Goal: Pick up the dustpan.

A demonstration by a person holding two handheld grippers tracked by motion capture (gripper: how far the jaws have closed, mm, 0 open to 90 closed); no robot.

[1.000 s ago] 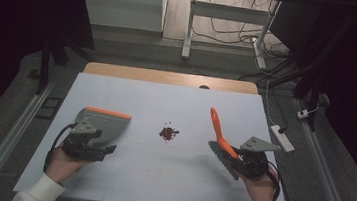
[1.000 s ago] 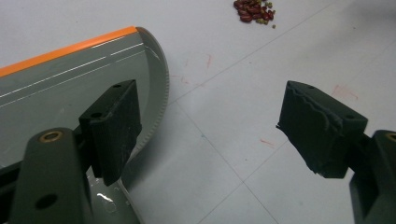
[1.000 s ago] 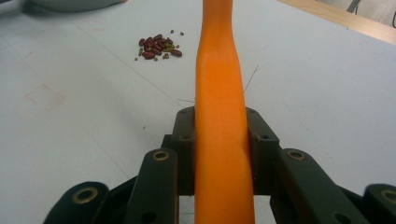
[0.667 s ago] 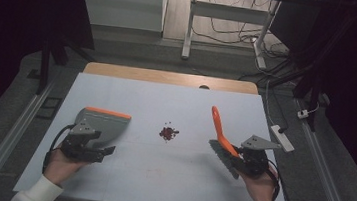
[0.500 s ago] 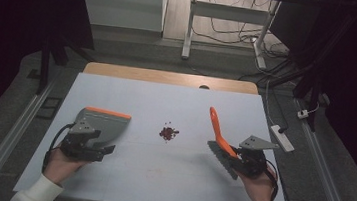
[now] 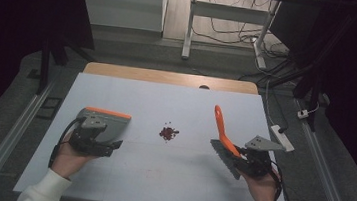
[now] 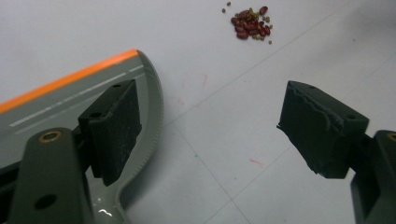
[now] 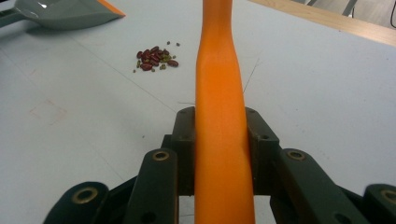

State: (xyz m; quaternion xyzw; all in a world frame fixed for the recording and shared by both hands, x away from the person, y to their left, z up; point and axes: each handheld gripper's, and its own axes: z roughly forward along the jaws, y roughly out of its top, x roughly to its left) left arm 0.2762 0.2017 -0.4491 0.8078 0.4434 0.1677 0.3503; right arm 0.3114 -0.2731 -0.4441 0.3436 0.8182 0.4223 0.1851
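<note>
1. High view: the left gripper (image 6: 106, 145) is seen low on the left of the white table (image 6: 133, 181), held in the person's left hand (image 6: 71, 158). A grey dustpan (image 6: 106, 123) with an orange edge lies under and just beyond it; whether a jaw touches the pan cannot be judged from this height. The right gripper (image 6: 236, 157) is seen at the right, held in the right hand (image 6: 261, 184), with an orange brush handle (image 6: 221, 125) rising from it and tilted away toward the far side of the table. The grey brush head (image 6: 221, 155) is seen low, beside the gripper, probably touching the table, though the view is too coarse to be sure. A small pile of beans (image 6: 168, 132) lies between the two grippers, well apart from each.

2. Left gripper view: the jaws are seen spread wide, with bare table between them and nothing gripped. The dustpan (image 7: 56, 102) is seen beside and beneath the left-hand jaw, outside the gap. The beans (image 7: 250, 25) lie ahead, beyond the fingertips.

3. Right gripper view: the jaws are seen closed against the brush handle (image 8: 219, 93), one pad pressed to each side, and the handle runs up between them and past the tips. The beans (image 8: 154, 58) lie ahead and to the left of the handle, with the dustpan (image 8: 60, 14) farther off behind them.
</note>
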